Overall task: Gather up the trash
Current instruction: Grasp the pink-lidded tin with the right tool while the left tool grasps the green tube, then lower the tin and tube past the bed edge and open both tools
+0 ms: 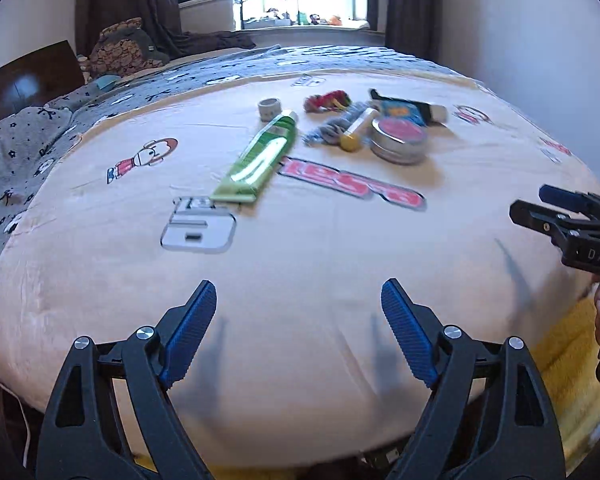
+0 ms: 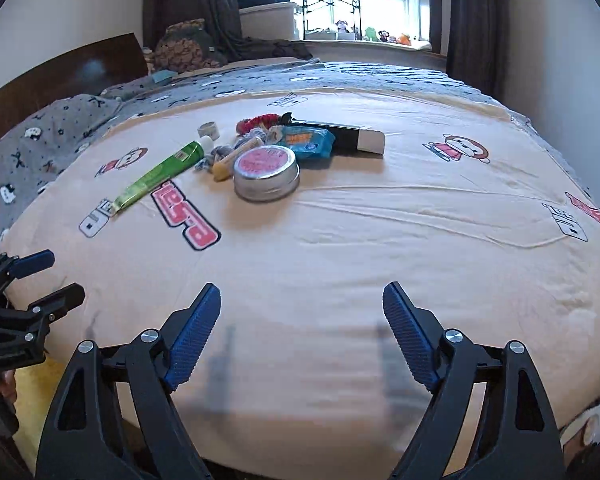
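The trash, a green tube [image 1: 258, 158], round tin [image 1: 398, 139] and blue packet [image 2: 310, 142], lies clustered far up the bed [image 2: 340, 248], around twelve o'clock from both grippers. Left gripper [image 1: 298, 328] and right gripper [image 2: 300, 330] hover angled downward over the near edge, jaws spread, empty.

On the bed [image 2: 380, 240], a cluster of things is lying toward the far edge. The tube [image 2: 156, 178] is lying leftmost, its crimped end pointing at the near edge. The tin [image 2: 266, 174] is sitting right of it, nearest the near edge. The packet [image 2: 308, 142] is lying just behind the tin, the box [image 2: 356, 138] right of it. The small ring [image 2: 209, 131] is standing behind the tube's cap.
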The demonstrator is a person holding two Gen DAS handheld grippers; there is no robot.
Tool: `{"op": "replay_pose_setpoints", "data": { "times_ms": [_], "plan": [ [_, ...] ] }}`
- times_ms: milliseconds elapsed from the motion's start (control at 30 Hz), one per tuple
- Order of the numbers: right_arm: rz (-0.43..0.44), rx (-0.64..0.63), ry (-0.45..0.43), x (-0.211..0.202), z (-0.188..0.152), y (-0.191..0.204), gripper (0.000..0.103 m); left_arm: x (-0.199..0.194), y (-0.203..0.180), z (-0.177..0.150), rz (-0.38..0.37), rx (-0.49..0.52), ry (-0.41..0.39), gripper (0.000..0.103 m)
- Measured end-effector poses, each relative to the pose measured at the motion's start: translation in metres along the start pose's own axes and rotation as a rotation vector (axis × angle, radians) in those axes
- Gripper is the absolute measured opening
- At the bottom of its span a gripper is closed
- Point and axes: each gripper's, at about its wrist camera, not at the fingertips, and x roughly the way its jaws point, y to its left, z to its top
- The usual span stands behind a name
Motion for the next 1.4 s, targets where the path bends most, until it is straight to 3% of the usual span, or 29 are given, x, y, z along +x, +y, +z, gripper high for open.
{"op": "replay_pose_setpoints", "data": {
  "times_ms": [167, 400, 800, 900, 967, 1033, 1067, 1400],
  "plan": [
    [0.001, 0.016, 0.022, 0.044, 0.028, 0.008, 0.092, 0.037, 0.023, 0.036, 0.008, -0.055, 0.002, 0.081],
    [0.060, 0.061, 0.095, 0.098, 0.053, 0.016, 0.094, 0.090, 0.033, 0.071, 0.028, -0.035, 0.047, 0.081],
    [-0.028, -0.008, 0.152, 0.141, 0.083, 0.041, 0.093, 0.149, 0.038, 0.116, 0.003, -0.011, 0.112, 0.071],
    [-0.035, -0.005, 0.152, 0.143, 0.084, 0.040, 0.090, 0.158, 0.037, 0.124, -0.004, 0.005, 0.118, 0.070],
    [-0.038, -0.005, 0.153, 0.144, 0.083, 0.040, 0.086, 0.164, 0.034, 0.128, -0.016, 0.016, 0.126, 0.063],
    [-0.038, -0.012, 0.149, 0.143, 0.083, 0.041, 0.071, 0.166, 0.031, 0.130, -0.038, 0.027, 0.129, 0.049],
    [-0.042, -0.017, 0.145, 0.142, 0.083, 0.041, 0.071, 0.165, 0.028, 0.129, -0.048, 0.040, 0.128, 0.045],
    [-0.012, -0.062, 0.152, 0.111, 0.060, 0.034, 0.071, 0.122, 0.013, 0.091, -0.026, 0.044, 0.108, 0.041]
  ]
}}
